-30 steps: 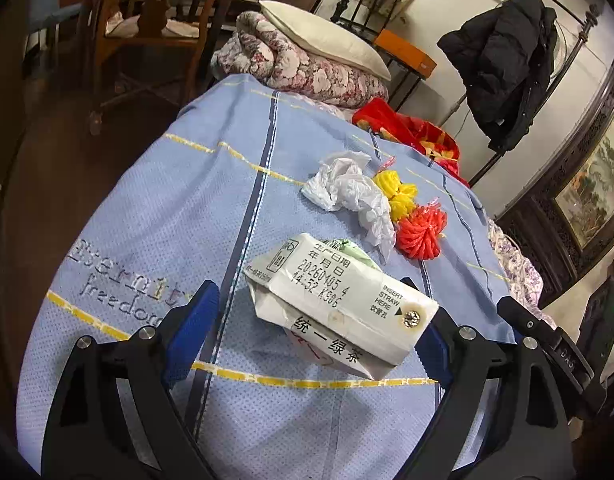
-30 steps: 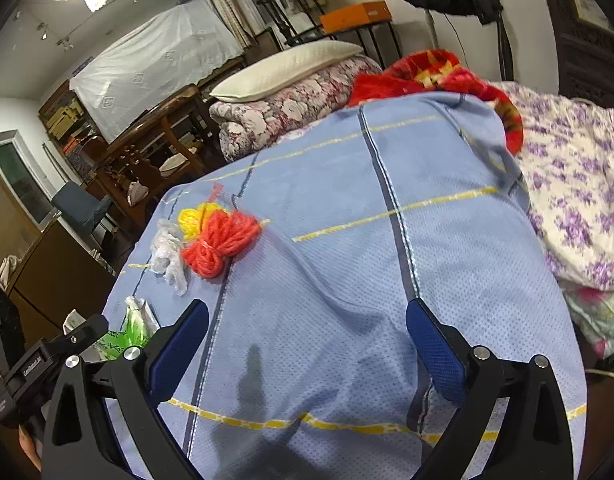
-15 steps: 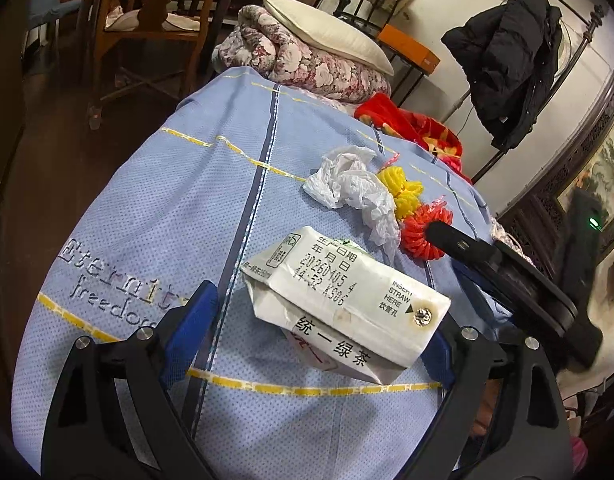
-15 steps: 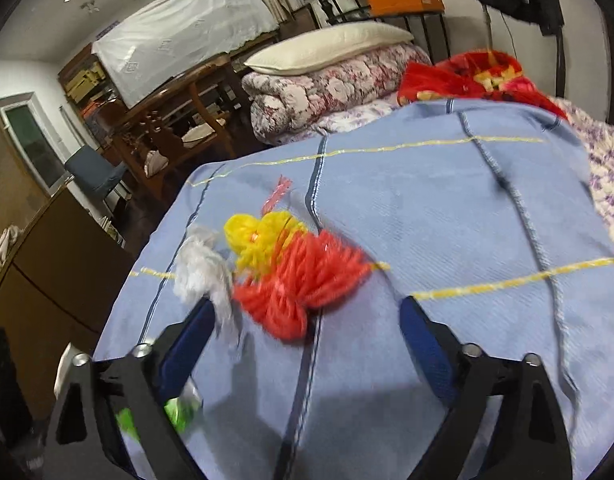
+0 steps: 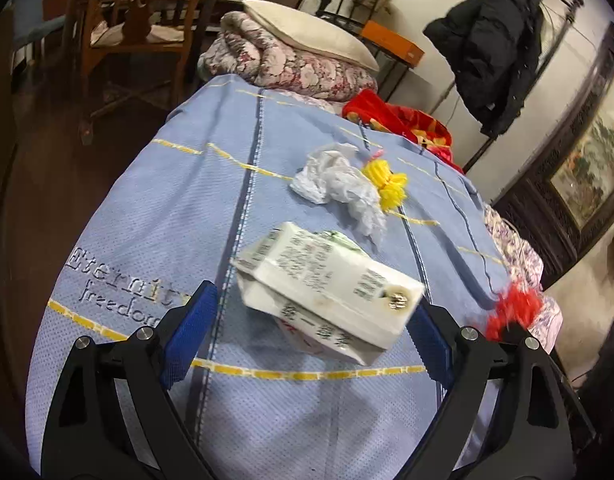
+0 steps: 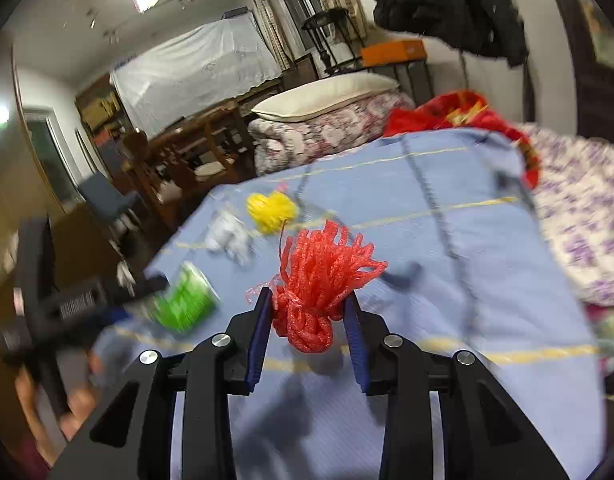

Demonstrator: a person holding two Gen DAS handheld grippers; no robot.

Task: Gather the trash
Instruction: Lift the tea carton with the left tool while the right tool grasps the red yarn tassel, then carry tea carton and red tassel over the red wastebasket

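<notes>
1. Right gripper (image 6: 309,320): jaws have just been closing and are now clamped on the red foam net (image 6: 321,280), pinched at its knotted base so the loose strands fan out above the pads. The bundle appears raised off the bedspread, a judgement from the shadow beneath it.
2. Left gripper (image 5: 307,344): jaws spread wide across the white drink carton (image 5: 331,296). The right pad sits against the carton's end; the left pad looks apart from it, so whether it is truly gripped cannot be told. The carton seems held clear of the cloth.
3. Yellow foam net (image 5: 387,184): lying on the blue bedspread (image 5: 147,208), just beside item 4; not yet collected.
4. Crumpled white plastic wrap (image 5: 339,180): on the bedspread, touching the yellow net; not yet collected.
5. Red foam net, left-wrist view (image 5: 513,310): a blur at the bedspread's right edge, well apart from items 3 and 4.
6. Status, as judged: each gripper carries or attends one piece, two pieces remain. No bin or bag is in view.
</notes>
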